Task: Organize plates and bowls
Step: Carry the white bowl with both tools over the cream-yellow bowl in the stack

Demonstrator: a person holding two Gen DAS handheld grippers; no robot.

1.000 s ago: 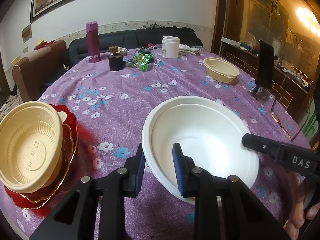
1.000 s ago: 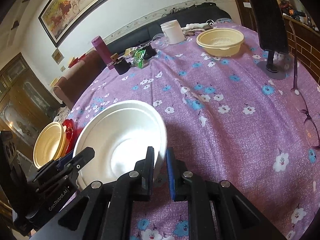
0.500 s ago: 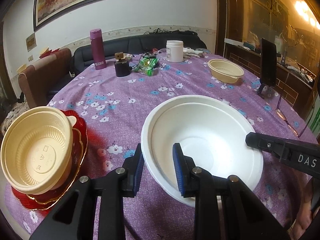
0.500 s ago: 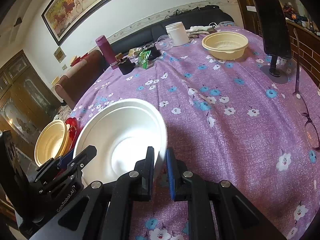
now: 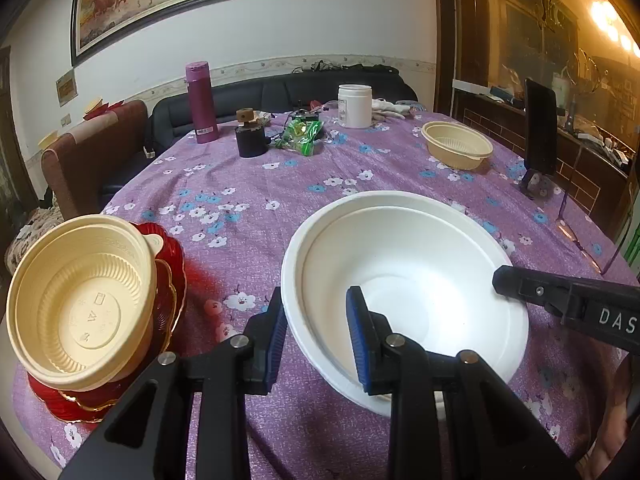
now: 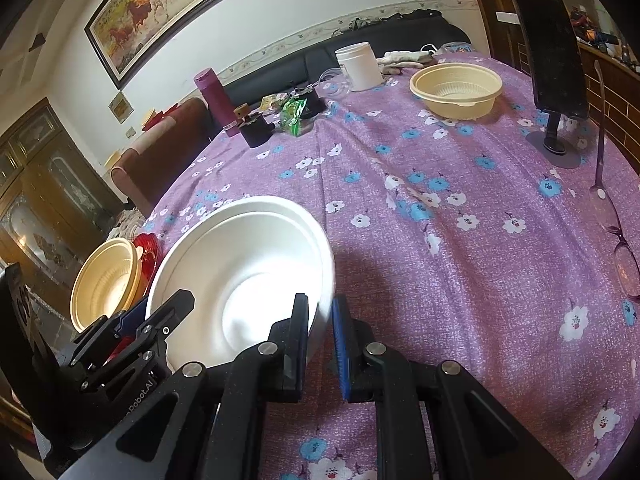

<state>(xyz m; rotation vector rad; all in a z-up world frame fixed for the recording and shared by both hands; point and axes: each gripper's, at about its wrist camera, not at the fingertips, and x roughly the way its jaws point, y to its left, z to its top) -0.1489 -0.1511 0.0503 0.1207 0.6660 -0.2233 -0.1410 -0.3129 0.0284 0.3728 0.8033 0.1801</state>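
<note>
Room: purple flowered tablecloth (image 5: 280, 184) is seen over a round table, with a dark sofa and a horse painting behind it.
Landmark: the white bowl (image 5: 404, 276) is used for all places; it is nearest of all, and it looks like two white bowls nested together.
Left gripper: the left gripper (image 5: 316, 332) is closed part way on the near left rim of the white bowl, one blue pad outside the wall and one inside; whether both pads press cannot be told for sure.
Right gripper: the right gripper (image 6: 320, 336) is squeezed nearly shut on the right rim of the white bowl (image 6: 244, 276), so the rim is pinched thin between its pads.
Lift: whether the white bowl is raised off the cloth or rests on it cannot be told.
Stack: to the left of the white bowl, a cream bowl (image 5: 80, 300) is seen tilted on red plates (image 5: 168, 280); this part is judged done.
Far bowl: well behind the white bowl and to the right, a second cream bowl (image 5: 456, 150) is left alone.
Other things: far behind the white bowl, a maroon bottle (image 5: 201, 102) and a white jar (image 5: 354, 105) are seen.
Left to do: the white bowl is judged to be meant for the stack, then the far bowl.
</note>
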